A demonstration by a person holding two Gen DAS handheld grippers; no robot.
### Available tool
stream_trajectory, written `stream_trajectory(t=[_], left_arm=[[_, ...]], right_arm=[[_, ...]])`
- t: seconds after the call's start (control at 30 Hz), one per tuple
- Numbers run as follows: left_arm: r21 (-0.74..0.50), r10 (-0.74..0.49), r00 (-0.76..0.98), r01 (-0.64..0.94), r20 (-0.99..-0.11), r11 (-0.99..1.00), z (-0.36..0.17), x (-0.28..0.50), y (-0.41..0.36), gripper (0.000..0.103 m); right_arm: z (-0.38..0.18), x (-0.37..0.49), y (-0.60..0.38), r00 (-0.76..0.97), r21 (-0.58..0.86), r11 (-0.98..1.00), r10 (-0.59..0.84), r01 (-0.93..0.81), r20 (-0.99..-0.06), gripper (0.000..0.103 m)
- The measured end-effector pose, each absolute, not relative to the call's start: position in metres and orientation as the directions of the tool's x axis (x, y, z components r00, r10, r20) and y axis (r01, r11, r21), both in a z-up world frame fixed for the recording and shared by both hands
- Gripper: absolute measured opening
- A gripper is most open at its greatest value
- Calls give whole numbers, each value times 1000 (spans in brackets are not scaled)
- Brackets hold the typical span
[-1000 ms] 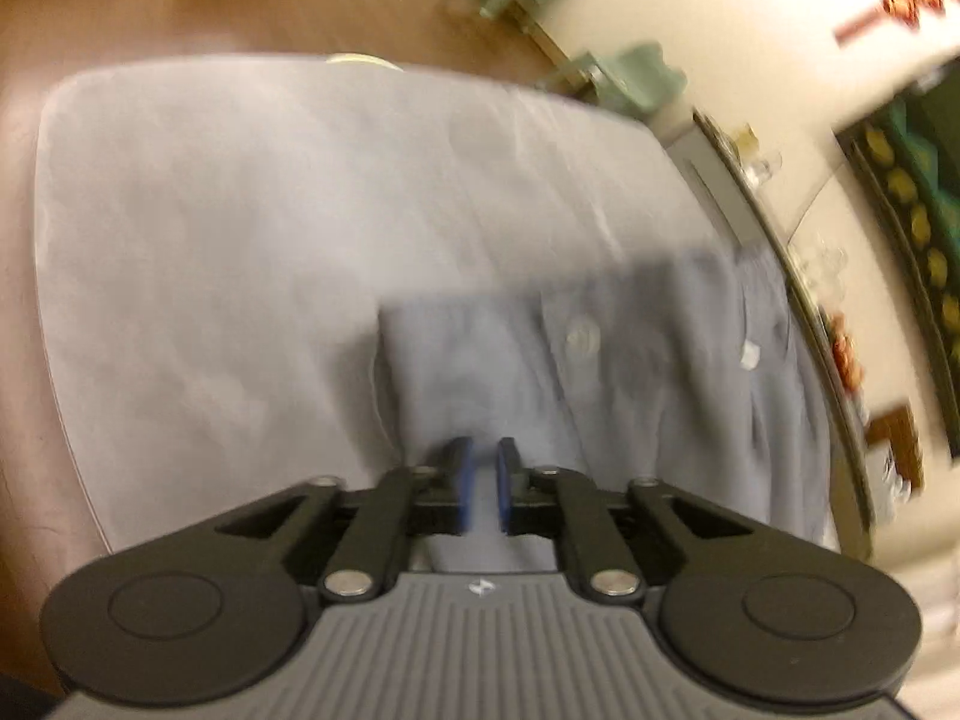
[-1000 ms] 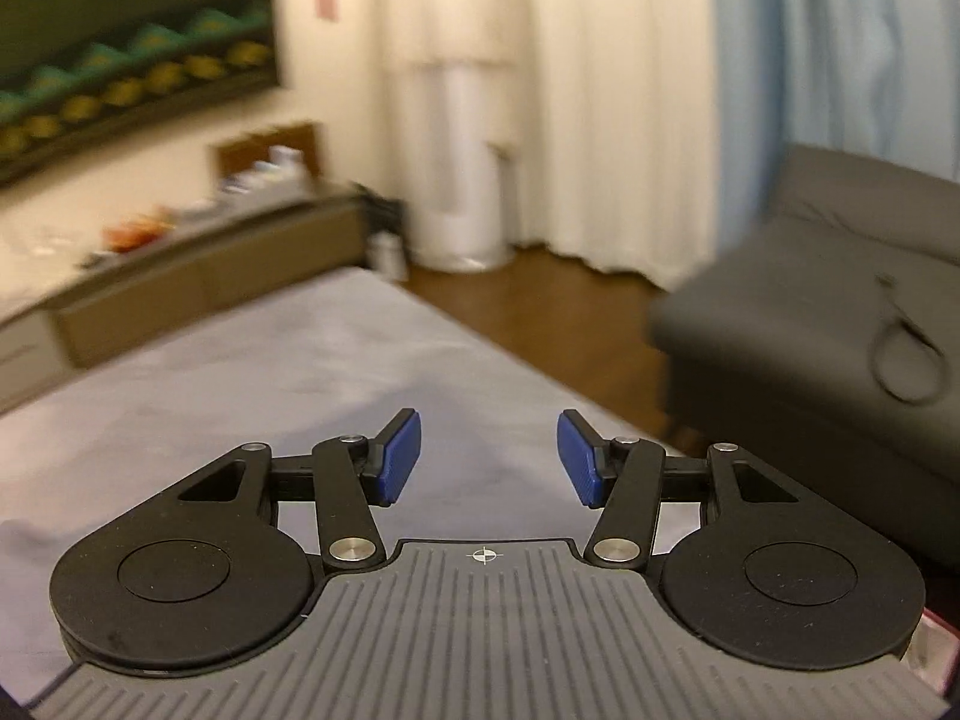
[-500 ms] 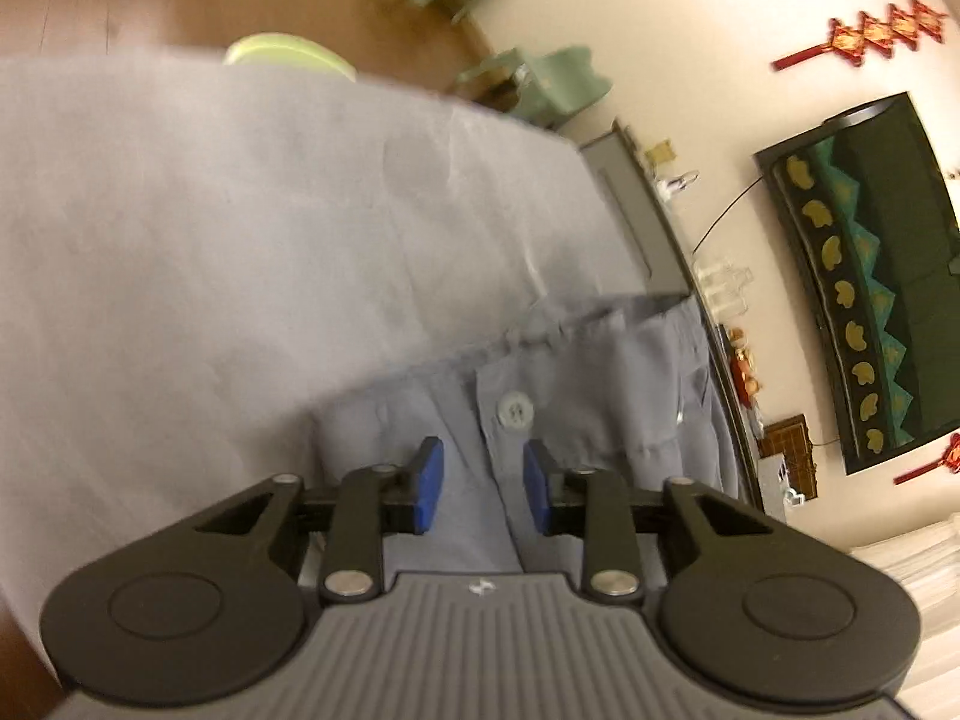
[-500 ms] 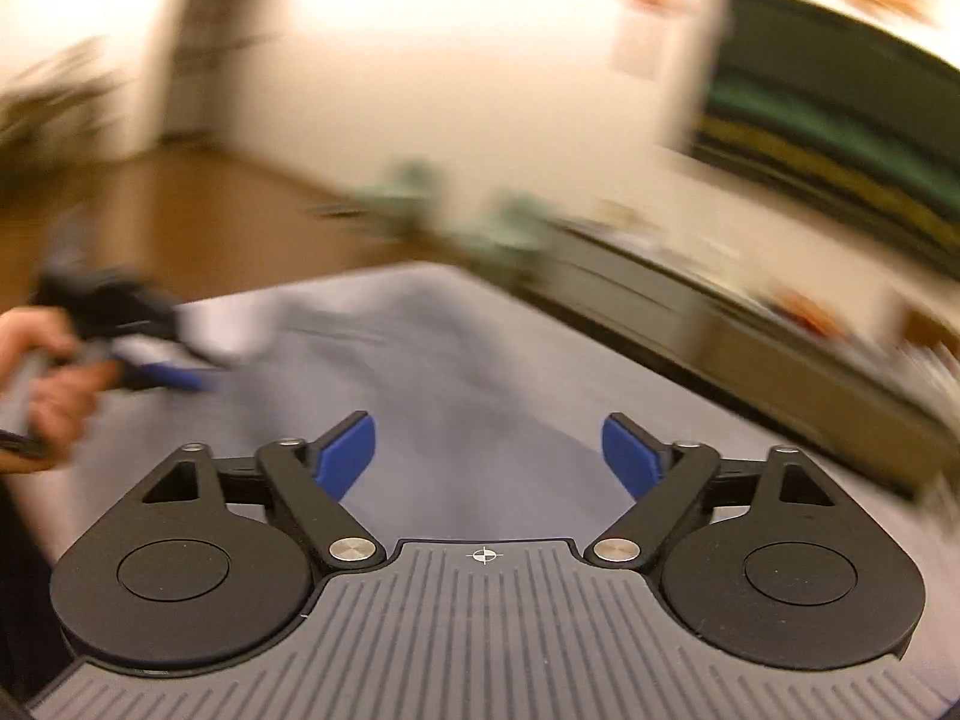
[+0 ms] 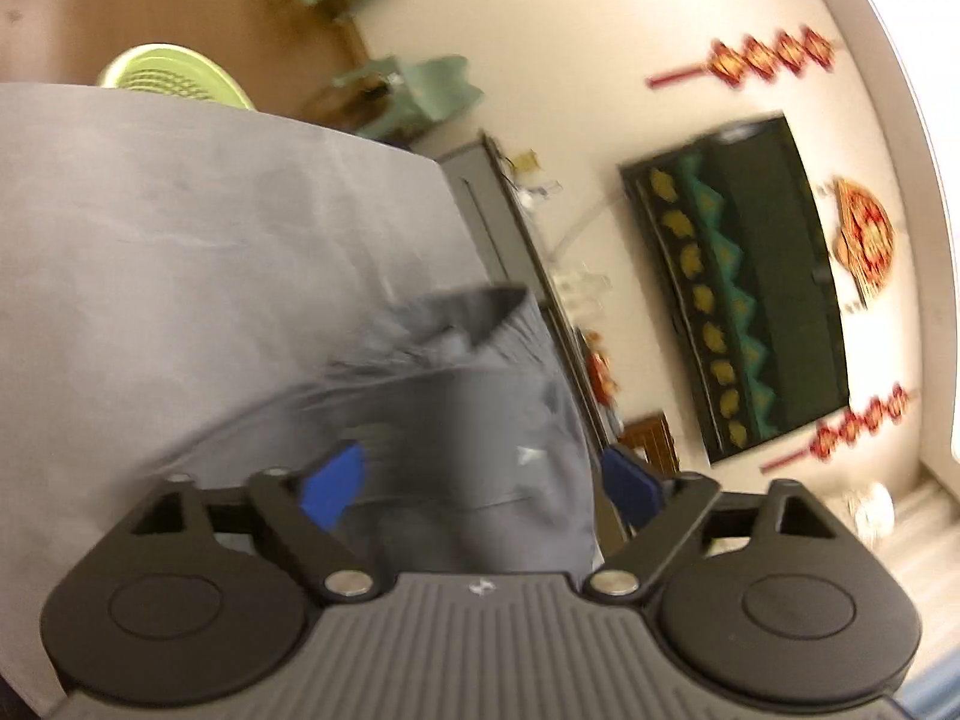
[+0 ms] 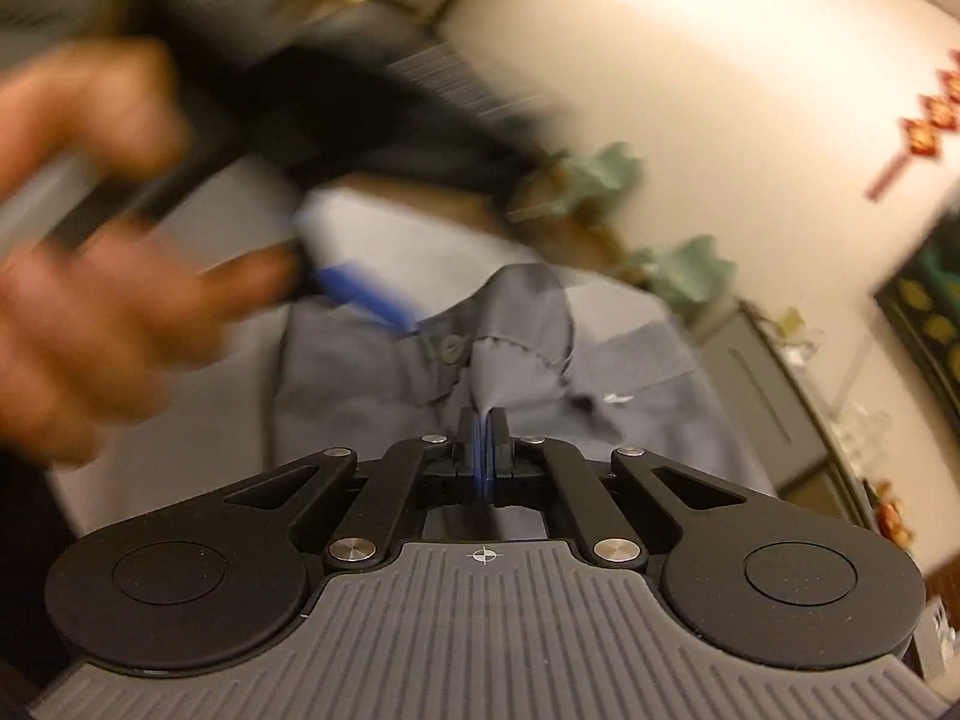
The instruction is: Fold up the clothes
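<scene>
While the right gripper point(image 6: 483, 444) pinches one grey garment point(image 6: 630, 372), the left gripper point(image 5: 480, 483) is opening, gripping nothing.

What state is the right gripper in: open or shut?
Shut. The right gripper has its blue pads pressed together on a pinch of the grey garment, which rises in a peak from them.

Right wrist view: person's hand point(image 6: 90, 276) at 9 o'clock smeared by motion, cut by left edge; left gripper point(image 6: 366, 294) it holds blurred, only one blue finger clear. Left wrist view: grey garment point(image 5: 468, 420) blurred between opening jaws, near part hidden under gripper body. Green basket point(image 5: 174, 78) at 11 o'clock half hidden behind table cover point(image 5: 180, 240).
</scene>
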State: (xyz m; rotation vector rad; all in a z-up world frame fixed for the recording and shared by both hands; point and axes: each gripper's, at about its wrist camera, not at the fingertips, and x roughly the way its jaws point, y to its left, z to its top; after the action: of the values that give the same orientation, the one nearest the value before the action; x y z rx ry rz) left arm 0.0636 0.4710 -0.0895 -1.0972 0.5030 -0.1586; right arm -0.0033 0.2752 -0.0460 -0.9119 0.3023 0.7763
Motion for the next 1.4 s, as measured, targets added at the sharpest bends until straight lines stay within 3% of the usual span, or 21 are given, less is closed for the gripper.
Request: stream_trajectory(t=[0.07,0.1,0.13,0.17,0.2,0.23,0.27,0.3,0.33,0.4,0.43,0.5,0.57,0.73,0.9,0.97,1.03,1.2,1.4], left_arm=[[-846,-372,858,-123,-353,519,-87,68,459,89],[-803,-354,842,-146,-408,579,-87,71,451,81],[-764,-334,828,-165,-451,623,-88,73,445,48],[-728,-309,815,-190,-491,658,-90,75,441,29],[-707,-287,810,-206,-511,677,-92,75,441,14],[-712,-284,824,-192,-491,676,-89,71,443,10],[-720,-283,838,-174,-466,672,-85,66,446,10],[-725,-278,859,-144,-430,674,-78,54,445,10],[-728,-273,879,-113,-390,676,-70,40,445,10],[-774,-291,901,-74,-322,629,-68,10,444,10],[-771,-277,895,-107,-349,628,-74,6,441,10],[-746,-251,882,-152,-399,649,-79,5,431,10],[-701,-230,873,-163,-431,694,-77,10,418,10],[-502,-178,899,-53,-400,863,-52,4,370,10],[-370,-195,897,38,-397,928,-51,0,337,10],[-343,-216,894,76,-391,936,-53,0,329,10],[-316,-238,891,114,-387,942,-54,0,322,10],[-314,-288,888,175,-359,933,-57,-1,320,10],[-259,-348,875,269,-337,928,-59,-2,305,10]], right_arm=[[-66,-12,275,693,-598,361,473,-716,-544,0],[-71,-14,274,692,-589,372,477,-718,-543,0],[-73,-16,273,689,-575,386,481,-721,-541,0],[-72,-17,272,687,-564,397,488,-724,-539,0],[-70,-17,267,679,-542,412,503,-732,-535,1],[-64,-16,259,666,-510,430,520,-745,-535,7],[-56,-15,248,652,-474,447,535,-758,-538,15],[-44,-16,235,648,-440,475,549,-762,-528,40],[-29,-17,218,656,-408,515,561,-754,-505,55],[1,-13,182,654,-316,579,591,-751,-472,67],[16,-6,166,654,-262,612,600,-746,-460,81],[39,23,150,670,-192,671,585,-716,-457,92],[52,57,162,681,-198,692,541,-694,-494,92],[58,123,246,667,-264,670,459,-694,-587,96],[38,183,353,625,-427,504,329,-750,-708,100],[14,206,383,585,-452,447,220,-772,-781,95],[-10,220,403,551,-481,380,98,-790,-829,76],[-26,226,416,496,-502,174,-78,-847,-865,72],[-48,233,426,540,-559,22,-230,-829,-810,71]])
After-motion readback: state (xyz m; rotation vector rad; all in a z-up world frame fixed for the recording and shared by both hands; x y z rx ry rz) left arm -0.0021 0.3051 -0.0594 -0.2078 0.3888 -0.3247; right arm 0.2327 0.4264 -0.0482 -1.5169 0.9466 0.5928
